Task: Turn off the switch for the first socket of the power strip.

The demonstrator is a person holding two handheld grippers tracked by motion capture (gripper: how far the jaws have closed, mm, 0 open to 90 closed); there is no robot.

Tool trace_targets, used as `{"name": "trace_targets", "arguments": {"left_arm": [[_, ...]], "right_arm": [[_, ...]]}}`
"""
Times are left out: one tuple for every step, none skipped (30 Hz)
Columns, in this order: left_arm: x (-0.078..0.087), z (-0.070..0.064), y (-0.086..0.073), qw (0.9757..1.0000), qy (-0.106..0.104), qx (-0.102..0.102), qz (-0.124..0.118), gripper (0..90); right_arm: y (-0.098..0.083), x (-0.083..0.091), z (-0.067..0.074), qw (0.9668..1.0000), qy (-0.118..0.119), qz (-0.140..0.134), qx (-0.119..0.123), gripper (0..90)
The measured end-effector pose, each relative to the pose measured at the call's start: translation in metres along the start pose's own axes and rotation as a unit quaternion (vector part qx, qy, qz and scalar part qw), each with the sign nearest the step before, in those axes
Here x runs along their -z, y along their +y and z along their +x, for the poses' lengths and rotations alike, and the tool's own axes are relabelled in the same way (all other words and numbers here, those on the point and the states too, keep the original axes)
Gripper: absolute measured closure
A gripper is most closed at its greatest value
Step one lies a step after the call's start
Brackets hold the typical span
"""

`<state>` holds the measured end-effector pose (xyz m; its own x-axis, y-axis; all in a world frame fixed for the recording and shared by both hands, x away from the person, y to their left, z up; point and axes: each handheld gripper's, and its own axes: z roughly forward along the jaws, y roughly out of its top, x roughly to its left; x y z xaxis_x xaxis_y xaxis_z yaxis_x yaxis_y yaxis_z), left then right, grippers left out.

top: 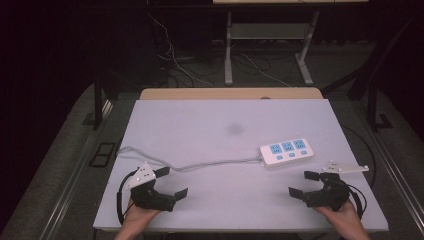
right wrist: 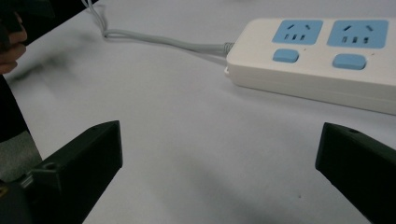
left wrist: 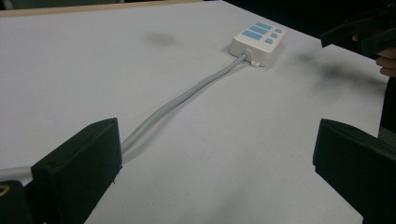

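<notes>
While both the left gripper and right gripper are held spread and empty, the power strip, lying right of centre on the table, is probably best approached squarely across its narrow sides.

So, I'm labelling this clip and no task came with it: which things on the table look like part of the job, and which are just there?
Likely part of the job:
- power strip, white with blue sockets
- its grey cable
- left gripper, open
- right gripper, open

Just there:
- dark smudge on the table
- wires on the floor behind
</notes>
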<state>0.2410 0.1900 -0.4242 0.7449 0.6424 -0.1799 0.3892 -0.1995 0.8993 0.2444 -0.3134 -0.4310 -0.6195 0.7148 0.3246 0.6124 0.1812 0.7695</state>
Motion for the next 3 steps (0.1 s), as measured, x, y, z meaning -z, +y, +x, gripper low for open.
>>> {"name": "trace_targets", "arguments": {"left_arm": [[-0.0001, 0.0001, 0.0, 1.0, 0.0, 0.0, 0.001, 0.0], [-0.0001, 0.0001, 0.0, 1.0, 0.0, 0.0, 0.001, 0.0], [-0.0001, 0.0002, 0.0, 1.0, 0.0, 0.001, 0.001, 0.0]], "right_arm": [[-0.0012, -0.0014, 0.0001, 1.0, 0.001, 0.002, 0.002, 0.4], [-0.0022, -0.0027, 0.0001, 1.0, 0.001, 0.003, 0.003, 0.3], [-0.003, -0.0038, 0.0001, 1.0, 0.001, 0.005, 0.004, 0.4]]}}
